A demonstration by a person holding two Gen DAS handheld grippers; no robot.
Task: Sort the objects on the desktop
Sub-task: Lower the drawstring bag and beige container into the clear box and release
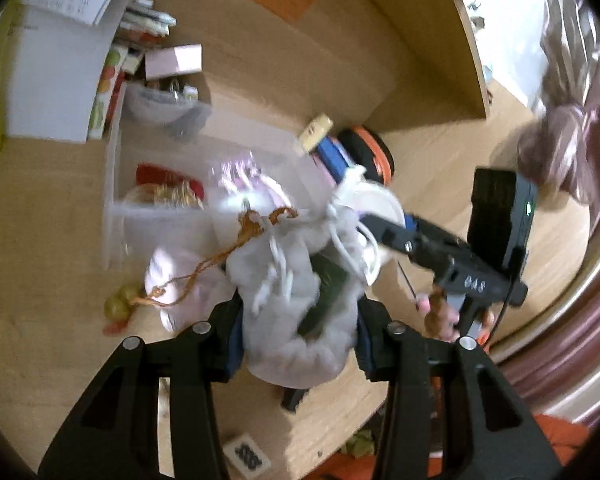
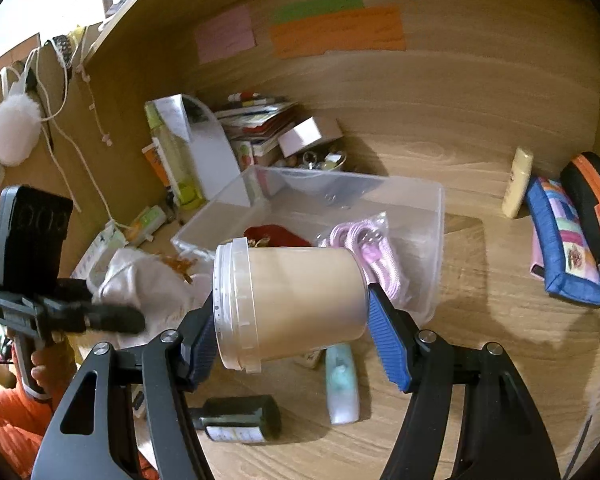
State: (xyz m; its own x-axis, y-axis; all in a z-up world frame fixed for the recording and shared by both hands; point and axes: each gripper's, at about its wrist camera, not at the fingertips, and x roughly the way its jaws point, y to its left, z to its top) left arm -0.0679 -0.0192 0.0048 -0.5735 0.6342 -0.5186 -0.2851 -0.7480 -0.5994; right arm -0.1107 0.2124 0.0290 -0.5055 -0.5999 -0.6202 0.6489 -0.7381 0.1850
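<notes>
My left gripper (image 1: 296, 336) is shut on a white drawstring pouch (image 1: 296, 304) with something dark inside, held above the desk beside the clear plastic bin (image 1: 116, 184). An orange cord (image 1: 204, 268) trails from the pouch. My right gripper (image 2: 288, 320) is shut on a translucent lidded tub (image 2: 292, 304) lying sideways, held in front of the same bin (image 2: 436, 216). The bin holds a pink cable packet (image 2: 364, 248) and a red item (image 2: 272, 236). The right gripper shows in the left wrist view (image 1: 384, 232), the left gripper in the right wrist view (image 2: 112, 316).
A dark bottle (image 2: 236, 420) and a pale tube (image 2: 342, 384) lie on the desk below the tub. A blue pouch (image 2: 560, 248), an orange-black case (image 2: 596, 204) and a cream bottle (image 2: 518, 182) stand at right. Books and a box (image 2: 308, 132) crowd the back corner.
</notes>
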